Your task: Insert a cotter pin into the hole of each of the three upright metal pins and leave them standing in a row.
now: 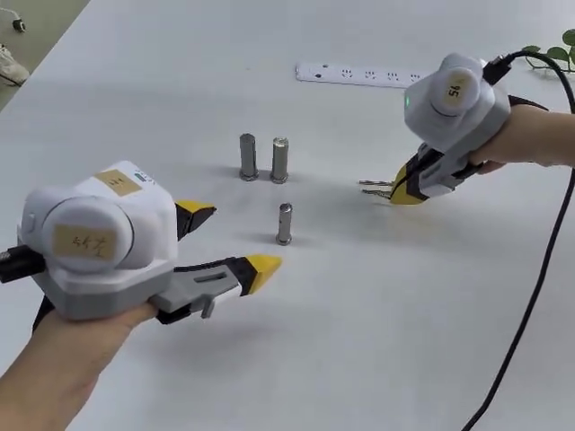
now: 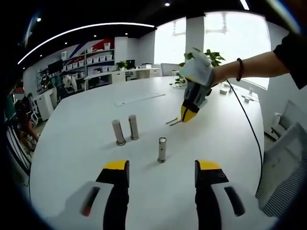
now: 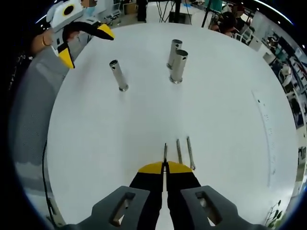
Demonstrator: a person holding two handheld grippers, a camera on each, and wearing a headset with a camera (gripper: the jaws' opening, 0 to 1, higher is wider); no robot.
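Note:
Three upright metal pins stand on the white table: two side by side [image 1: 248, 157] [image 1: 279, 160] and one alone nearer me [image 1: 285, 224]. My left gripper [image 1: 229, 238] is open with nothing between its jaws, and hovers just left of the lone pin [image 2: 162, 149]. My right gripper [image 1: 400, 194] is low at the table to the right of the pins. It is shut on a cotter pin [image 3: 165, 151] that sticks out from its tips. Two more cotter pins [image 3: 178, 151] [image 3: 190, 153] lie on the table beside that one.
A white power strip [image 1: 359, 74] lies at the far side of the table. A black cable [image 1: 539, 269] trails from the right gripper down the right side. Green plant leaves [image 1: 557, 49] show at the far right. The office beyond holds desks and shelves.

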